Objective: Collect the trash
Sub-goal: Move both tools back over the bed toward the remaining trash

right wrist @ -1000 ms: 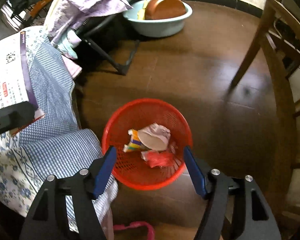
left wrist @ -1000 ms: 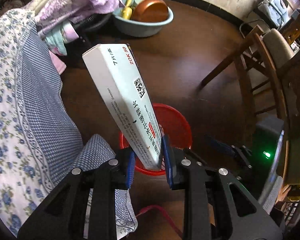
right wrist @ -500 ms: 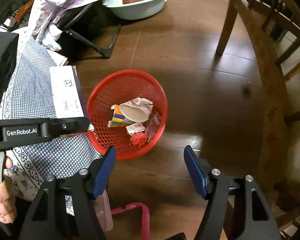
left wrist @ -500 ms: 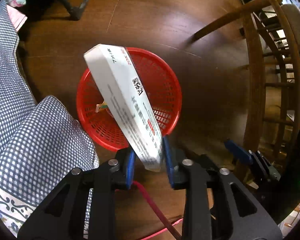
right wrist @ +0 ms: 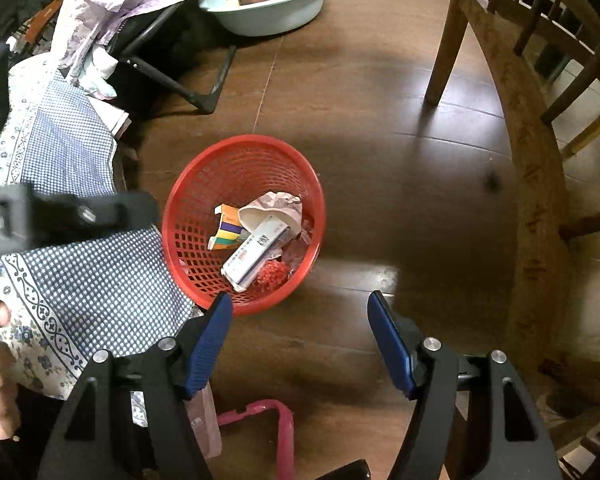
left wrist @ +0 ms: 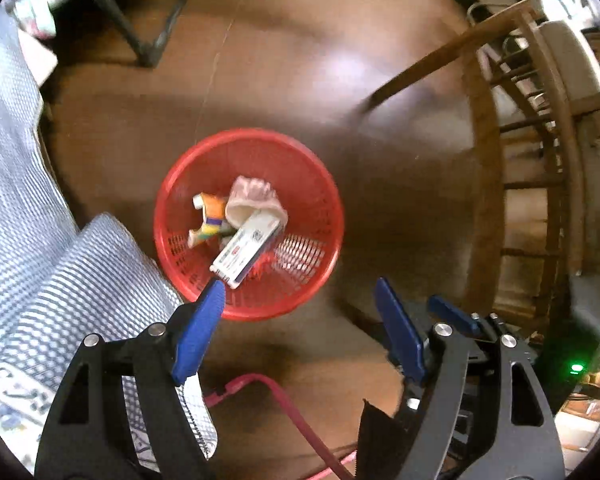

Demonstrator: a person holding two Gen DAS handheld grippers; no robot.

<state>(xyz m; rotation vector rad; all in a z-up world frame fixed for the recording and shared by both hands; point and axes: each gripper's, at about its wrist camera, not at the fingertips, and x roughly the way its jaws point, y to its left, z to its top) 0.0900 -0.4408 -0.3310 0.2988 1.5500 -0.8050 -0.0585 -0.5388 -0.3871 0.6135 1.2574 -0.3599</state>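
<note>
On my left, a checked cloth (right wrist: 92, 280) hangs beside the red basket (right wrist: 196, 196), which stands on the dark wooden floor (right wrist: 380, 200). My left gripper (left wrist: 298, 304) hangs above the basket's near rim, its jaws opening with nothing between them. The white box (right wrist: 256, 254) lies slanted inside the basket, on top of a crumpled paper cup (right wrist: 272, 210), a striped carton (right wrist: 228, 232) and a red scrap (right wrist: 274, 274). My right gripper (right wrist: 300, 320) is spread and empty over the bare floor just this side of the basket. So four pieces are in, I judge. No loose trash shows on the floor; whether more waits elsewhere I cannot tell.
</note>
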